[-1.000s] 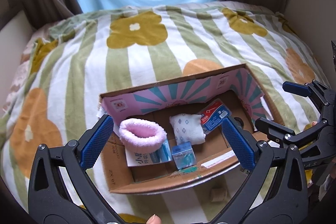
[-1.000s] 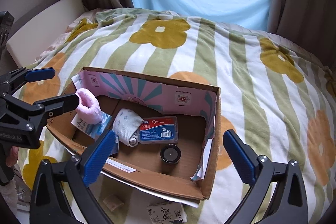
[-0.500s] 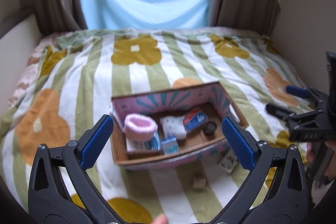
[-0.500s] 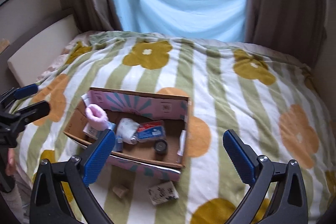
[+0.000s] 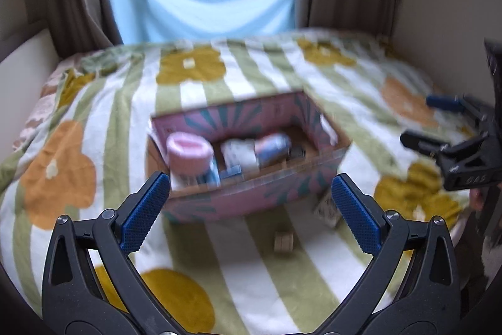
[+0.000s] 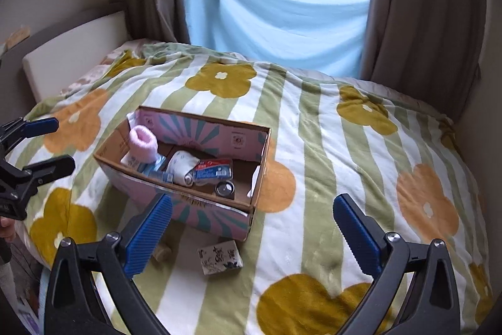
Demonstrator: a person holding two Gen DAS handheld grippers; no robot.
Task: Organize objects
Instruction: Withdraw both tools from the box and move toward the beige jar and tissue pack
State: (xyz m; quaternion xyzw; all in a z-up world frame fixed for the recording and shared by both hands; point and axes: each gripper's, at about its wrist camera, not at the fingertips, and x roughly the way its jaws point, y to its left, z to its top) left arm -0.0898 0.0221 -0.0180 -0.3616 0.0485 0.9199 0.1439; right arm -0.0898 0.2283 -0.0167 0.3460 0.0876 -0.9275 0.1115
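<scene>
1. Currently both tools are empty: left tool (image 5: 251, 206) and right tool (image 6: 252, 223) each have jaws spread wide, nothing between them, both hanging above the bed (image 6: 329, 146).
2. Cardboard box (image 6: 200, 203) sits on the blanket at about 10 o'clock of centre in the right wrist view. Inside it: pink fuzzy sock (image 6: 143, 143) at the 9 o'clock end, white patterned roll (image 6: 183, 165), red-and-blue packet (image 6: 213, 170), small black round tin (image 6: 225, 188) toward 3 o'clock.
3. Judged step: between picks. Two items lie outside the box, just beside its near wall: patterned small box (image 6: 220, 256) and wooden block (image 5: 284, 242).
4. Judged next move: lower one tool over a loose item, straddle it, close, carry it into the box. The patterned small box looks the easier reach for the right tool.
5. View differences: left wrist view is motion-blurred, yet shows the wooden block clear; in the right wrist view that block is mostly hidden behind the left finger. Right view is sharp and resolves the box contents.
</scene>
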